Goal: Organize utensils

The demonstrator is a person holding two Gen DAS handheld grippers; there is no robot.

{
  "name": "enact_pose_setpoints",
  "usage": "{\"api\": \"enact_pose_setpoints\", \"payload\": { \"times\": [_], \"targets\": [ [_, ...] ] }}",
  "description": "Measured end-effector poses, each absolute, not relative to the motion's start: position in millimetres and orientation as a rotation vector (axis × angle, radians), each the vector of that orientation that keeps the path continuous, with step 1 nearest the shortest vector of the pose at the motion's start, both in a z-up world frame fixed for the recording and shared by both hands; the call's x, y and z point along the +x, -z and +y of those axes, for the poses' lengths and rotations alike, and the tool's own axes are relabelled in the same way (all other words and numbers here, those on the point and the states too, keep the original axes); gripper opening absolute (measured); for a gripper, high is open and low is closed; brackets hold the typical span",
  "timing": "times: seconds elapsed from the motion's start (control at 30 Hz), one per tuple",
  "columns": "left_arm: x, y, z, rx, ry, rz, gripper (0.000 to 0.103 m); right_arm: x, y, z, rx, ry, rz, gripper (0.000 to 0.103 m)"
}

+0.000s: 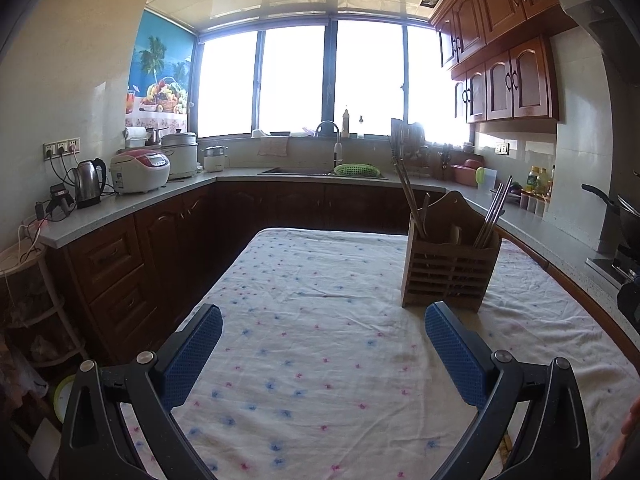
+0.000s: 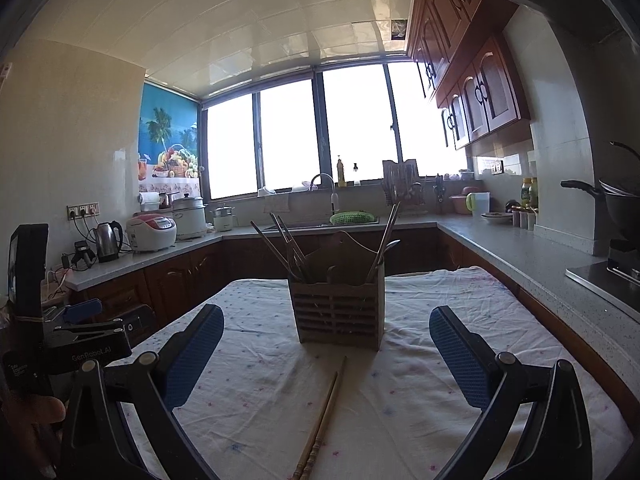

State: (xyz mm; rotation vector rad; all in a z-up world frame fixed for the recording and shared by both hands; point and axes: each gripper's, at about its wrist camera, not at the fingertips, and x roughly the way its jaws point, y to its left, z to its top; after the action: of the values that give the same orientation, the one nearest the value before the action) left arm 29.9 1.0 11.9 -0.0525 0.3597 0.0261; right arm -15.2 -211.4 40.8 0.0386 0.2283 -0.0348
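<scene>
A slatted wooden utensil holder [image 1: 448, 268] stands on the cloth-covered table, with chopsticks and a spoon upright in it. In the right wrist view the holder [image 2: 340, 312] is straight ahead, just beyond the fingertips. A pair of wooden chopsticks [image 2: 322, 420] lies on the cloth between the right gripper's fingers, pointing toward the holder. My left gripper [image 1: 324, 320] is open and empty, with the holder ahead to its right. My right gripper [image 2: 326, 322] is open and empty above the chopsticks. The left gripper's body [image 2: 80, 340] shows at the left edge.
The table wears a white floral cloth [image 1: 312, 320]. Kitchen counters run along the left, back and right, with a kettle [image 1: 90, 182], rice cookers [image 1: 140, 170], a sink [image 1: 320, 170] with a green basket, and a stove with a pan [image 2: 616, 208] on the right.
</scene>
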Motion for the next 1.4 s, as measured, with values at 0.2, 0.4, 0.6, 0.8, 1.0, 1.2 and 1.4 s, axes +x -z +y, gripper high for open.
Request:
{"api": "enact_pose_setpoints", "payload": {
  "times": [0.2,0.4,0.6,0.8,1.0,1.2,1.4],
  "targets": [
    [27.3,-10.1,3.0,-0.039,-0.020,0.335,0.102,-16.8,-37.9,-215.6,0.058,0.035,0.242,0.103],
    [26.3,-7.9,5.2,-0.082,0.068,0.340,0.102,-18.8,-36.7,-219.4,0.063,0.040,0.256,0.103],
    [33.9,-4.0,28.2,-0.266,0.191,0.445,0.102,-17.8,-38.6,-233.7,0.145,0.032,0.295,0.103],
    [29.6,6.3,19.0,-0.118,0.062,0.436,0.102,-26.7,-34.5,-234.7,0.123,0.069,0.282,0.103],
    [31.1,18.9,12.2,-0.115,0.056,0.466,0.102,-38.3,-23.3,-227.0,0.059,0.107,0.271,0.103],
    [12.6,17.3,-7.3,-0.031,0.046,0.430,0.102,-44.6,-19.8,-220.2,0.015,0.113,0.258,0.103],
    [-6.0,26.9,-17.3,0.011,0.054,0.417,0.102,-49.4,-15.1,-219.4,0.016,0.104,0.283,0.103]
  ]
}}
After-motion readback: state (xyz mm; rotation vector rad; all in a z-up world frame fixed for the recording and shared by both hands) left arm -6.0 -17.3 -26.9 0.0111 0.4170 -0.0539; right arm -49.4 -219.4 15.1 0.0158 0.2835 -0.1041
